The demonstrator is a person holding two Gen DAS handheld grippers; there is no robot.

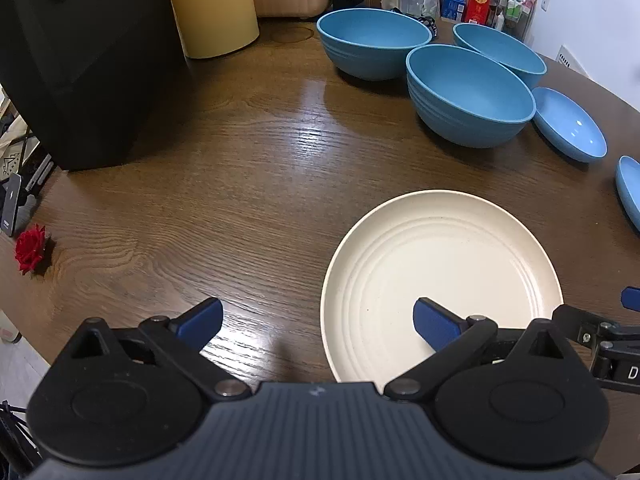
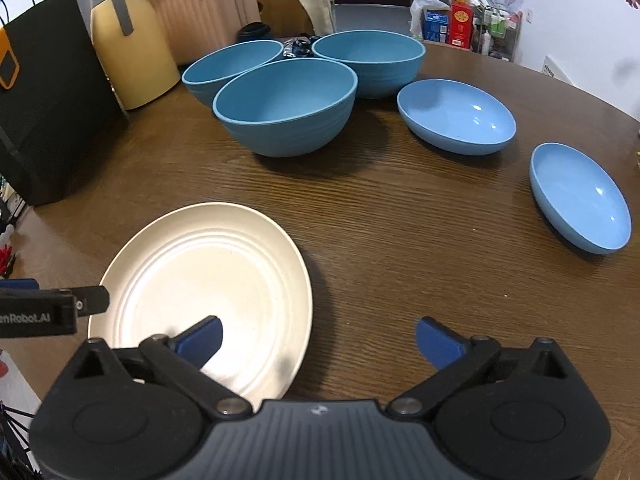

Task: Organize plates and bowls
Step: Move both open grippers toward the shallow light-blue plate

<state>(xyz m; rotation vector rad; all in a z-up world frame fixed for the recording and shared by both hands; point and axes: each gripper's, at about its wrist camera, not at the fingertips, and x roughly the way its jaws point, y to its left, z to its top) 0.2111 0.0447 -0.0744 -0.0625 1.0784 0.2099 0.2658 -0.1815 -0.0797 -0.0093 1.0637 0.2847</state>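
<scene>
A cream ridged plate (image 1: pixel 440 276) (image 2: pixel 200 292) lies flat on the brown wooden table (image 1: pixel 240 184) (image 2: pixel 400 240). My left gripper (image 1: pixel 318 322) hangs open over the plate's left rim, one finger above the plate, the other above bare wood. My right gripper (image 2: pixel 318 342) is open over the plate's right rim in the same way. Neither holds anything. Three deep blue bowls (image 1: pixel 468 96) (image 2: pixel 286 106) stand clustered at the back. Two shallow light-blue dishes (image 2: pixel 456 116) (image 2: pixel 580 196) sit to the right.
A black bag (image 1: pixel 80 60) (image 2: pixel 44 96), a yellow jug (image 1: pixel 212 4) (image 2: pixel 128 48) and a pink suitcase (image 2: pixel 204 4) line the table's back left. A red flower (image 1: pixel 30 248) lies near the left edge. Clutter (image 1: pixel 484 0) fills the back right.
</scene>
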